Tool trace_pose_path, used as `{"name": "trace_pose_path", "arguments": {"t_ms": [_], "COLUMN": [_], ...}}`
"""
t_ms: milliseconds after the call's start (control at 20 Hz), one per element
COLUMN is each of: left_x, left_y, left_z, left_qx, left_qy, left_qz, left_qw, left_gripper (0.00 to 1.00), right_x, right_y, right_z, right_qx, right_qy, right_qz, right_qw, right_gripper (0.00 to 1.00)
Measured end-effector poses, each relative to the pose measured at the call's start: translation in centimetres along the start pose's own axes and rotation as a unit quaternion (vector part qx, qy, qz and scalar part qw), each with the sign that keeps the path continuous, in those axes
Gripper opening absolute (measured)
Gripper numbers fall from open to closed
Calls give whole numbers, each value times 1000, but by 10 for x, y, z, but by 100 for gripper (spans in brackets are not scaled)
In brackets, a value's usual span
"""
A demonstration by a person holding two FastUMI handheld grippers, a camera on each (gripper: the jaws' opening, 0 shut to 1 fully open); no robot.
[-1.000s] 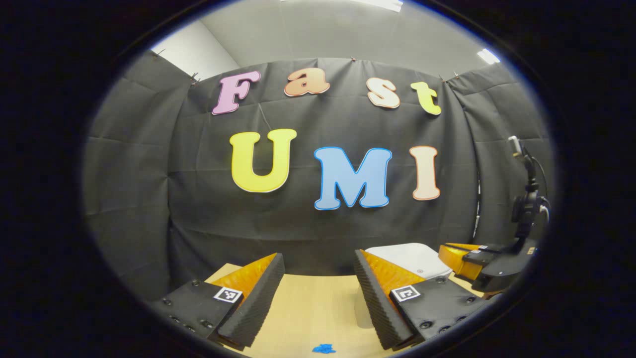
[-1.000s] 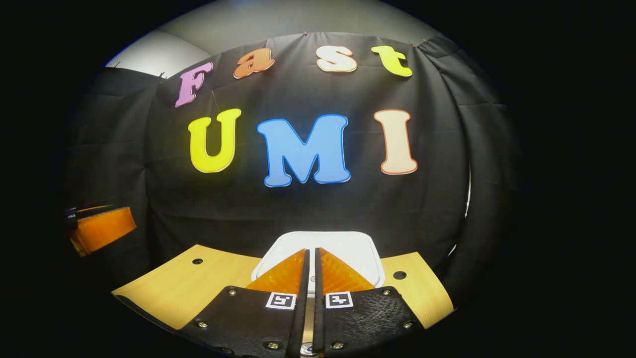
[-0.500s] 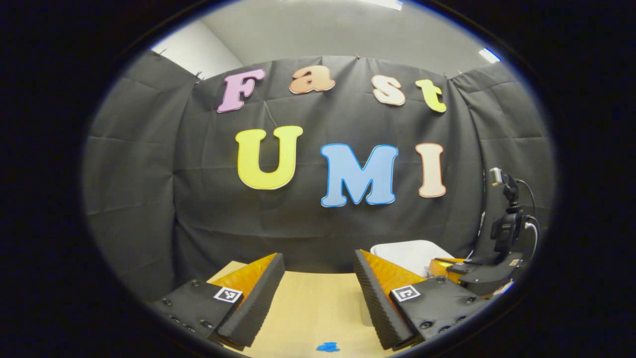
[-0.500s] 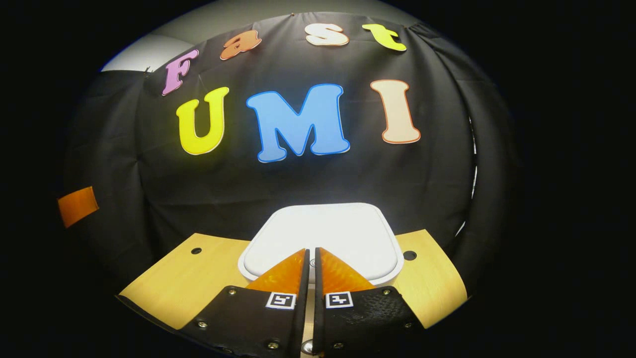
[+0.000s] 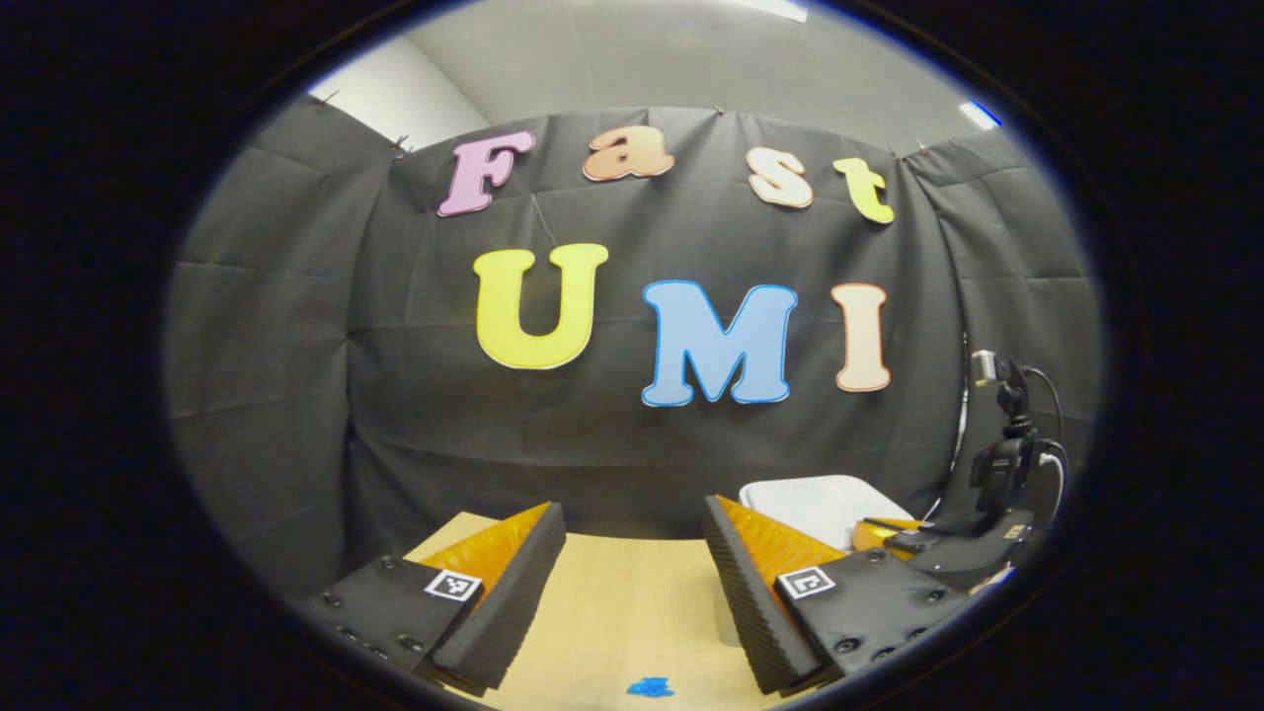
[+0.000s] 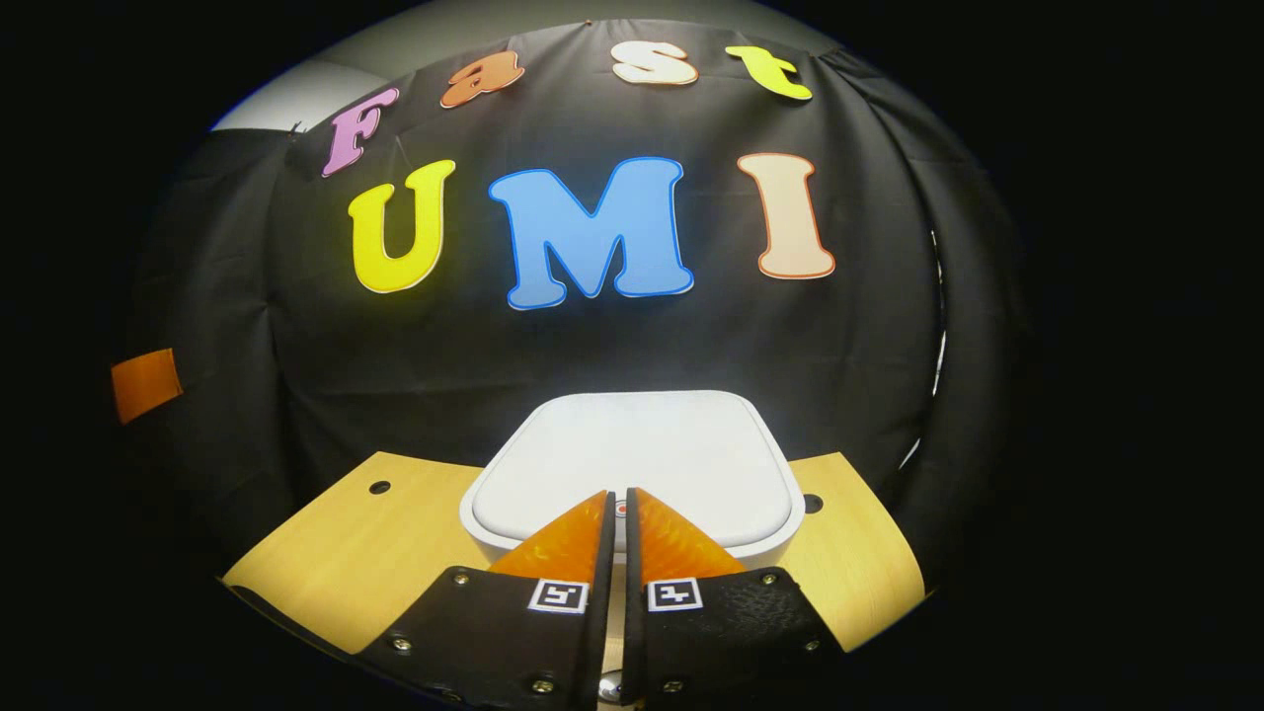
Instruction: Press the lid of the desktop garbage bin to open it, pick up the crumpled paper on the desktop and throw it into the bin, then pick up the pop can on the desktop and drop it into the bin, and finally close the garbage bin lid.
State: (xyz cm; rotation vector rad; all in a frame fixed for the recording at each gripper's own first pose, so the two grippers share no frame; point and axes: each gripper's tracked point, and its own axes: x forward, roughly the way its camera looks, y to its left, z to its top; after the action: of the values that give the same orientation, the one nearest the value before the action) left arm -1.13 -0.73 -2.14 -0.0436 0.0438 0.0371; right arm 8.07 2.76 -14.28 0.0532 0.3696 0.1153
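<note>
Right gripper (image 6: 620, 499) at the bin lid (image 6: 632, 459)

Its fingers are pressed together, tips over the white lid's near edge; the bin stands on a wooden table (image 6: 346, 543).

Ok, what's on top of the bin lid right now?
The right gripper, shut, sits at the front edge of the white bin lid; contact can't be told. The rest of the lid is bare. The closed lid hides the inside.

Left gripper view: low over the pale wooden surface (image 5: 632, 602), facing the far black cloth wall (image 5: 296, 395), white rounded bin lid (image 5: 820, 506) to its right. Right gripper view: close above that lid (image 6: 632, 454), same facing. Shared: lid, surface (image 6: 346, 533), wall (image 6: 839, 346).
</note>
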Motion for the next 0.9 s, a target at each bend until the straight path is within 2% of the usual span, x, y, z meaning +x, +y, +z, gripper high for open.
{"name": "trace_pose_path", "arguments": {"t_ms": [250,350,600,900], "left_x": [-3,-5,-7,-7], "left_y": [-1,-2,-3,-7], "left_z": [3,2,1,2], "left_qx": [4,6,9,11], "left_qy": [-4,-4,-3,-5], "left_qz": [0,-1,-1,-7], "left_qw": [1000,1000,1000,1000], "left_gripper": [92,92,91,92], "right_x": [-1,-4,-10,-29], "right_y": [0,1,2,5], "right_z": [-1,8,6,27], "right_qx": [18,12,1,0], "right_qy": [3,-13,-11,-46], "right_qz": [-2,3,7,11], "right_qw": [1000,1000,1000,999], "right_gripper": [8,8,8,8]}}
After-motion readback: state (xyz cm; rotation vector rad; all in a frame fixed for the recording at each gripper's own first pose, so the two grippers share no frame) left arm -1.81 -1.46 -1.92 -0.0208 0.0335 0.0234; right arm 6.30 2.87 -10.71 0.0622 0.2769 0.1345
